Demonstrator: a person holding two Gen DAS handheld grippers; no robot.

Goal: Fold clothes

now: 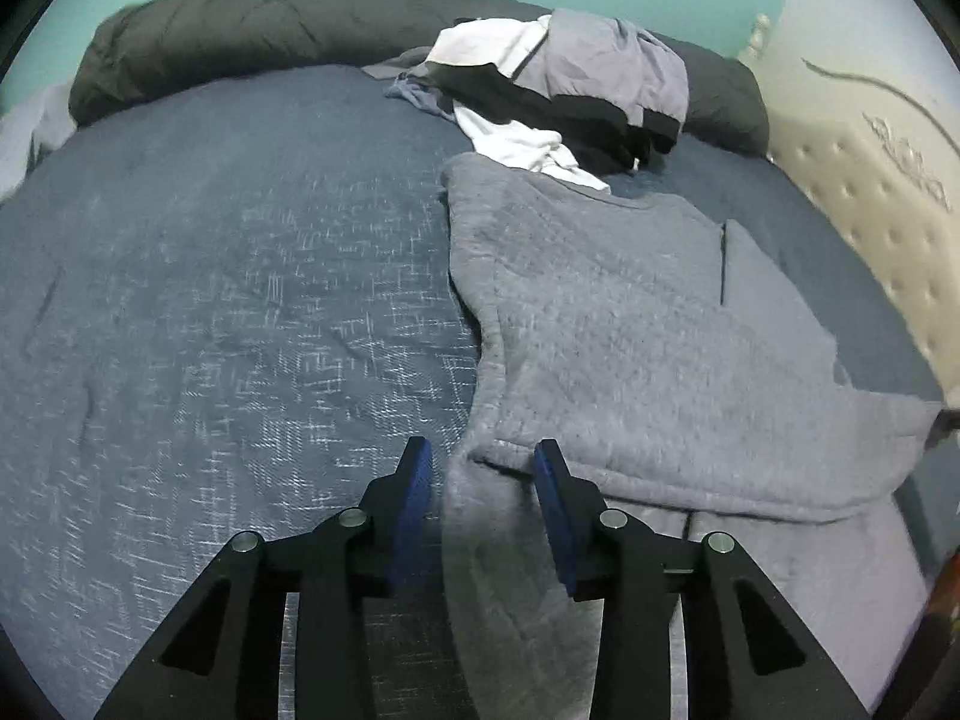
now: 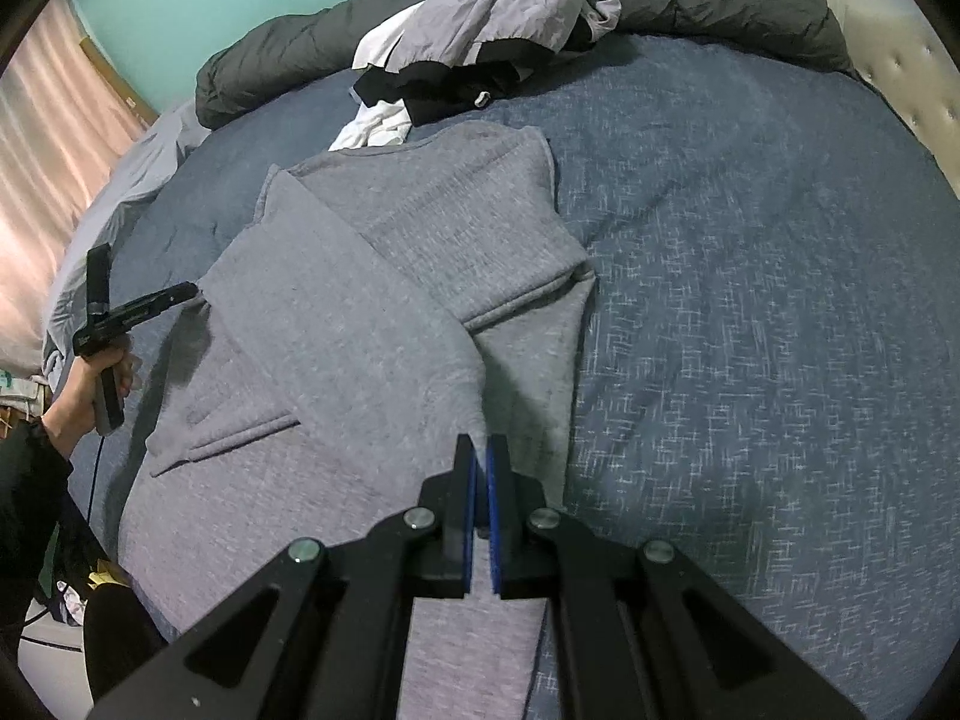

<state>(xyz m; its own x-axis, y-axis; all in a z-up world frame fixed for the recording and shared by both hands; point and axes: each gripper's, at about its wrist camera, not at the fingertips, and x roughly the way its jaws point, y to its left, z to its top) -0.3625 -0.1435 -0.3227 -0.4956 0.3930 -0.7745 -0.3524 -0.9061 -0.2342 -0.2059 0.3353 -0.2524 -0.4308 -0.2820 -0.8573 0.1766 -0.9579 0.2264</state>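
Two grippers are working over a grey sweatshirt that is lying spread on the blue bedspread, filling the centre and lower left of the right wrist view. The right gripper, at the bottom centre of that view, is clenched on a fold of the grey sweatshirt, and the cloth is rising in a ridge to its blue pads. The left gripper, at the bottom centre of the left wrist view, is standing released, its jaws apart with an edge of the sweatshirt lying between them, the pads not pressing on it. At the left edge of the right wrist view, a hand is holding that left gripper by its handle. Beyond the sweatshirt, toward the top of both views, a heap of clothes is resting against a dark rolled duvet.
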